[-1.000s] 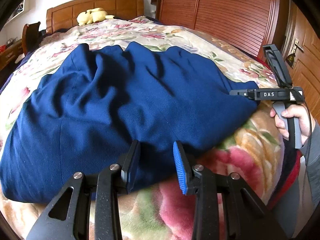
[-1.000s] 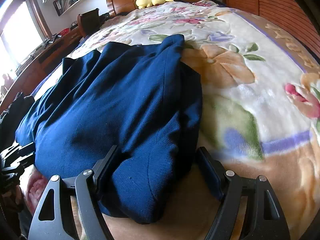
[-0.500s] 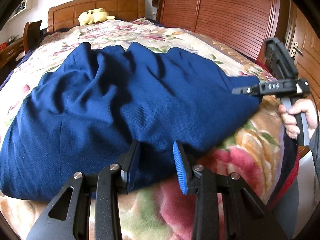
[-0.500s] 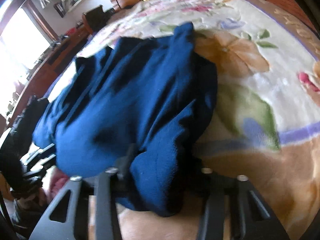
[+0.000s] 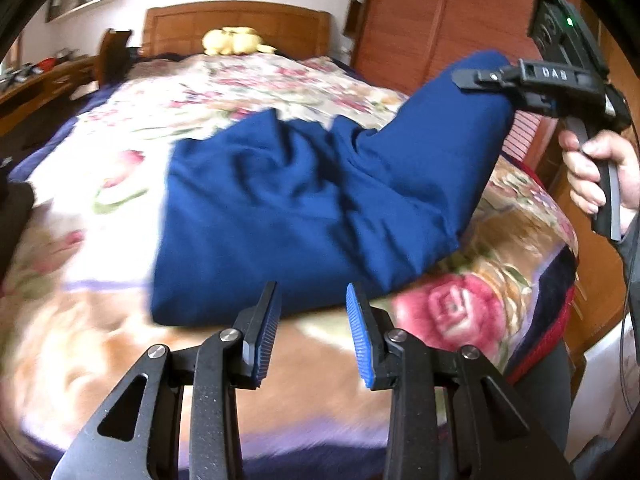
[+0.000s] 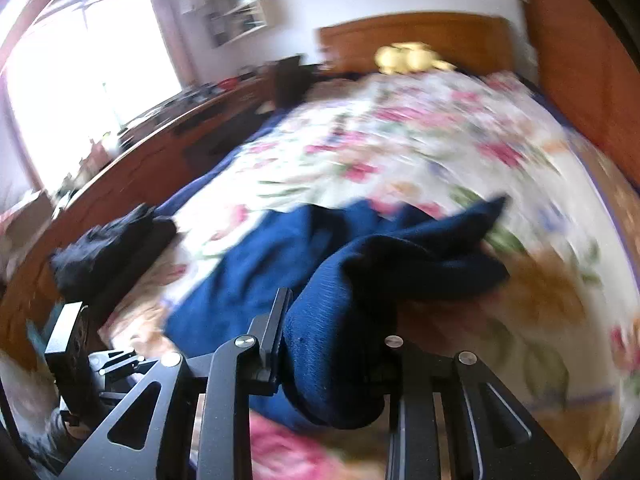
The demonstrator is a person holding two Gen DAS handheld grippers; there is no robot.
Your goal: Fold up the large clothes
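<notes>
Floral quilted bedspread (image 5: 100, 168) covers the bed; yellow plush toy (image 5: 232, 40) by wooden headboard. Left gripper (image 5: 312, 320) hovers, jaws apart, holding nothing. Rumpled navy-blue garment (image 5: 300, 208) lies mid-bed, one corner lifted, clamped in right gripper (image 6: 332, 344).

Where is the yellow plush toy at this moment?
The yellow plush toy lies at the far end of the bed, against the wooden headboard, beyond the blue garment; the right wrist view also shows it there, blurred.
</notes>
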